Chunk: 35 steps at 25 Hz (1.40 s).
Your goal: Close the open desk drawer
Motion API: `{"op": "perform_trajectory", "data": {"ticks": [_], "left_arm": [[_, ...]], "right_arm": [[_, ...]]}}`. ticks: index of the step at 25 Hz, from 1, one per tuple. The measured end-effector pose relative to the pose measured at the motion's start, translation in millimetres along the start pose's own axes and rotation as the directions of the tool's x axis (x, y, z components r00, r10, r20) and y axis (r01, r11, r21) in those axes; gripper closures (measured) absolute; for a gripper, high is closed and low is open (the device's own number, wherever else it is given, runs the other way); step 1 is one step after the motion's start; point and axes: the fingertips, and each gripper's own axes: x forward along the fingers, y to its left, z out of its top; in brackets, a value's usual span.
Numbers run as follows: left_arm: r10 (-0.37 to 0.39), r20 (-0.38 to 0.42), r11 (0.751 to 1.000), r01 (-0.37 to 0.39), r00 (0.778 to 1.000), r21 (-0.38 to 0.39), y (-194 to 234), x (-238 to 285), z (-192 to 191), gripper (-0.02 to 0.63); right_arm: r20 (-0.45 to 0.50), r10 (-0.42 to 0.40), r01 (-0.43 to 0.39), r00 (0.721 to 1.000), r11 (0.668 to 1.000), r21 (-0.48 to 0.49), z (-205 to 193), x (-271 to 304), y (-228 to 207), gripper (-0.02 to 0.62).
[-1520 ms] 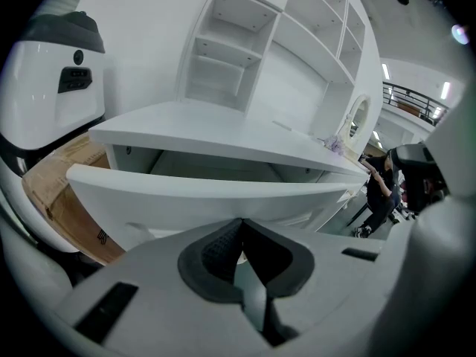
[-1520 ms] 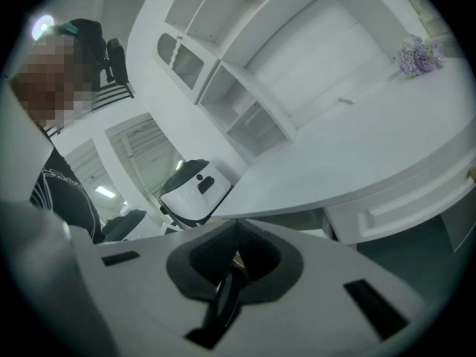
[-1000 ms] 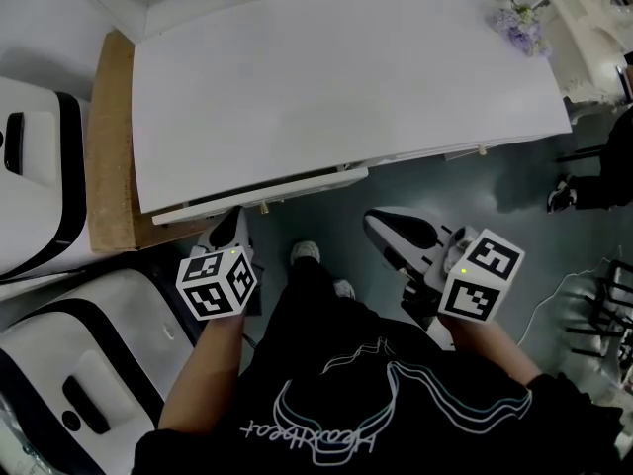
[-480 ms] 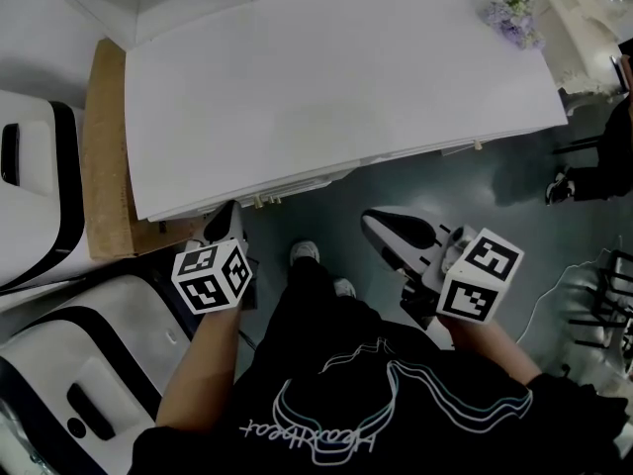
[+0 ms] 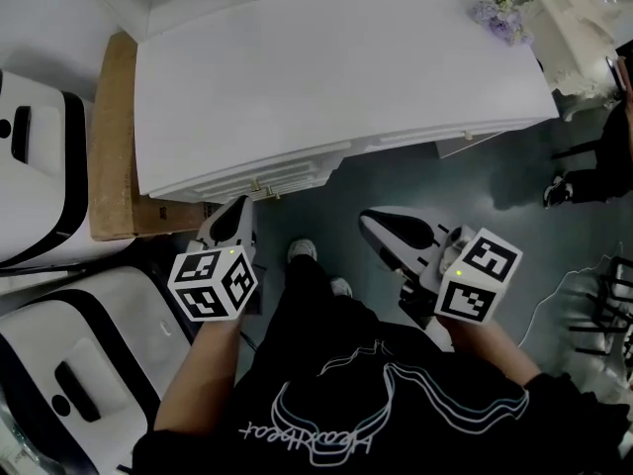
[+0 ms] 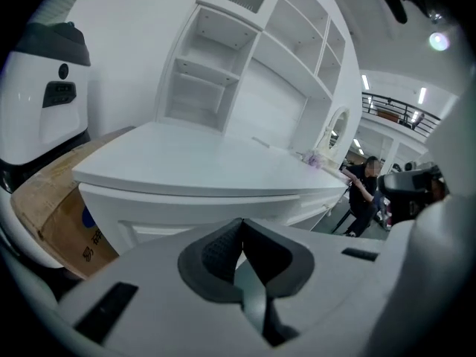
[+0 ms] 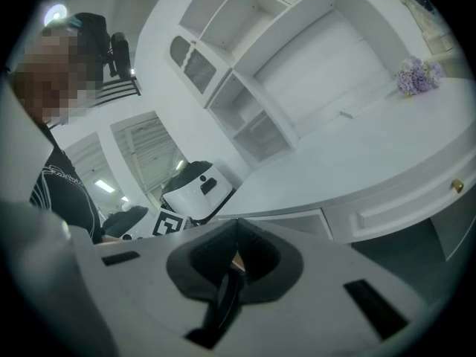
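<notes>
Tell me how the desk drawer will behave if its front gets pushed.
The drawer looks rigid, with a white panelled front, so it should slide straight rather than flex. It sits nearly flush under the desk top, so little travel probably remains.
</notes>
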Motion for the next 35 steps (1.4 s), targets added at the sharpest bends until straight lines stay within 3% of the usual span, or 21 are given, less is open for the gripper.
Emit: {"op": "perform_trajectory", "data": {"ticks": [7,13,18,26,35], "left_arm": [[-0.105,0.098,0.994,0.102,0.99,0.038,-60.7,-67.4,16.1,0.601],[-0.207,0.166,0.978,0.207,0.964,0.016,-110.5,-127.9,29.5,0.601],[-0.27,0.242,0.963,0.262,0.932,0.065,-152.1,-165.7,51.7,0.601],[-0.329,0.326,0.943,0.291,0.886,0.162,-191.8,-210.6,86.1,0.601],[-0.359,0.34,0.929,0.3,0.869,0.215,-214.3,-221.0,96.3,0.601]], "right_arm": [[0.037,0.061,-0.06,0.997,0.998,-0.036,1.6,-26.1,31.9,0.589],[0.05,0.128,-0.123,0.991,0.989,-0.084,1.4,-41.7,75.0,0.59],[0.088,0.173,-0.156,0.981,0.972,-0.174,26.1,-62.8,102.4,0.591],[0.13,0.223,-0.179,0.966,0.941,-0.288,51.4,-92.8,142.2,0.59],[0.151,0.237,-0.178,0.96,0.928,-0.326,65.1,-105.6,154.5,0.591]]}}
